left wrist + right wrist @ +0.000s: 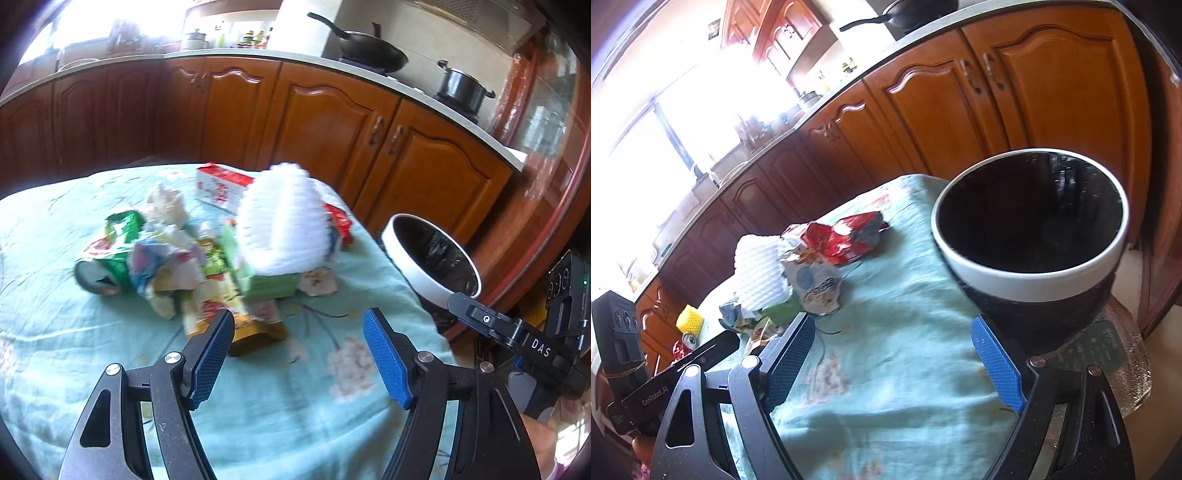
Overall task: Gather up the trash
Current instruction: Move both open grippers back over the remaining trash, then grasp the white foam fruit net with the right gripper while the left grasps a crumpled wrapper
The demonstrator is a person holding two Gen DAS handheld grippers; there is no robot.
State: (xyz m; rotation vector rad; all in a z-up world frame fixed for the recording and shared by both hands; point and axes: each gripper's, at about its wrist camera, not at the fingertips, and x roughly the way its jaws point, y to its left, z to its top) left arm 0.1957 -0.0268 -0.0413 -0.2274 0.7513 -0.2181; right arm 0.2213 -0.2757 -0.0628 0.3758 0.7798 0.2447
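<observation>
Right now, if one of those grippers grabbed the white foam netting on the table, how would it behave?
The white foam netting looks like ribbed, puffy mesh, so it would probably squash between the pads and weigh very little. It sits on top of loose wrappers, so a push would likely slide or topple it. The open left hand-held gripper seems wide enough, though it may spring back.

The left gripper [299, 328] had black arms, and its jaws carried blue pads with a fine cross-hatched texture; the right gripper [894, 336] matched it. Under both lay a pale mint-green tablecloth [74, 354] printed with faded pinkish-white flowers. Ahead of the left jaws, the trash pile [207, 258] mixed a white ribbed foam net [284, 225], a green crumpled can [107, 258], a white-and-red carton [221, 188] and a yellow-orange packet [255, 332]. To their right stood a bin [432, 254] with a white rim and glossy black liner. Beyond were orange-brown wooden cabinets [325, 122].
</observation>
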